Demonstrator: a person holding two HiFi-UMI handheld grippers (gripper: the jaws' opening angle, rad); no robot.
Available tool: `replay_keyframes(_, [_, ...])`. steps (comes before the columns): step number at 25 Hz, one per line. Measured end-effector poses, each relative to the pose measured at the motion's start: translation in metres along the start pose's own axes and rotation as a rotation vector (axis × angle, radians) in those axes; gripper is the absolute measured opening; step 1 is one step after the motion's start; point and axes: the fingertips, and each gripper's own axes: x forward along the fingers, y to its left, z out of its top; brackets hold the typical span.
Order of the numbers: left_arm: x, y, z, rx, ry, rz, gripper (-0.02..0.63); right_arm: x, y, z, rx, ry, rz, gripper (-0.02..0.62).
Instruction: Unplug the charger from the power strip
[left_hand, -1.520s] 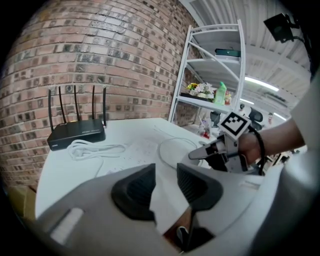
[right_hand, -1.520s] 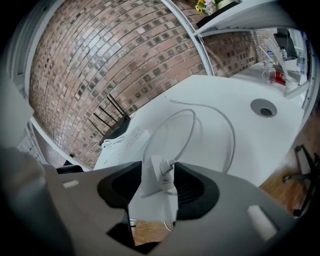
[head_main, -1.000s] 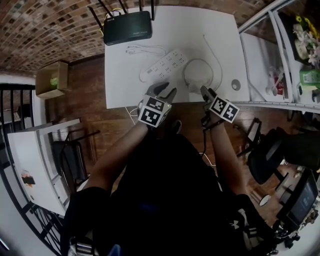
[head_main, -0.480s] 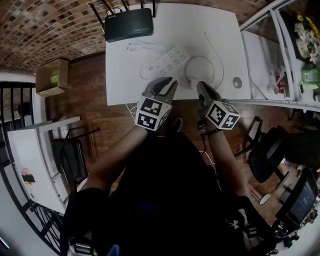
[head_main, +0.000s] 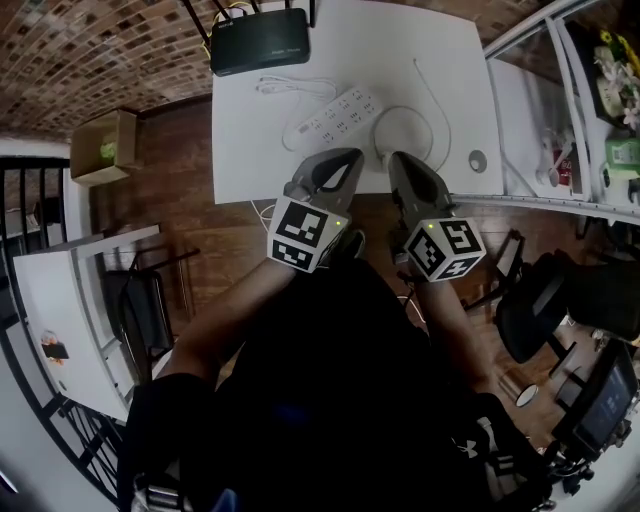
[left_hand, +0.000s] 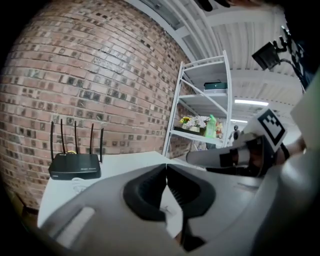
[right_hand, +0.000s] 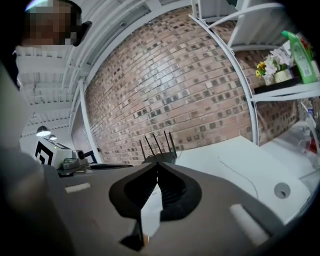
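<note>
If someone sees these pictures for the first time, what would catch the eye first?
The left gripper and the right gripper, both shut and empty, with marker cubes, hang above the white table's near edge. Beyond them lie a white power strip and, at the far edge, a black router with antennas.

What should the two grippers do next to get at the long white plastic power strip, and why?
Probably open the right gripper. Both it and the left gripper are shut on nothing above the white table's near edge, with the long white plastic power strip untouched beyond them; shut jaws cannot take a plug.
</note>
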Motion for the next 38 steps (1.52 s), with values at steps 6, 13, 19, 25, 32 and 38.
replay_keyframes(6, [0.0,0.0,0.002,-0.013,-0.008,-0.002,0.006,0.001,0.01,0.008,-0.051,-0.024,0.016,0.011])
replay_keyframes(13, [-0.002,-0.002,0.01,-0.034,-0.011,-0.009,0.006,0.002,0.013,0.008,-0.069,-0.023,0.023,0.011])
replay_keyframes(19, [-0.002,-0.003,0.011,-0.037,-0.013,-0.012,0.006,0.001,0.015,0.007,-0.08,-0.021,0.027,0.011])
replay_keyframes(25, [-0.003,-0.003,0.011,-0.035,-0.013,-0.015,0.006,0.0,0.014,0.006,-0.078,-0.015,0.022,0.011])
replay_keyframes(32, [-0.006,-0.005,0.011,-0.028,-0.012,-0.022,0.006,-0.002,0.018,0.005,-0.092,-0.011,0.02,0.011])
replay_keyframes(38, [-0.012,-0.005,0.013,-0.03,-0.015,-0.024,0.006,-0.004,0.024,0.005,-0.1,-0.01,0.016,0.011])
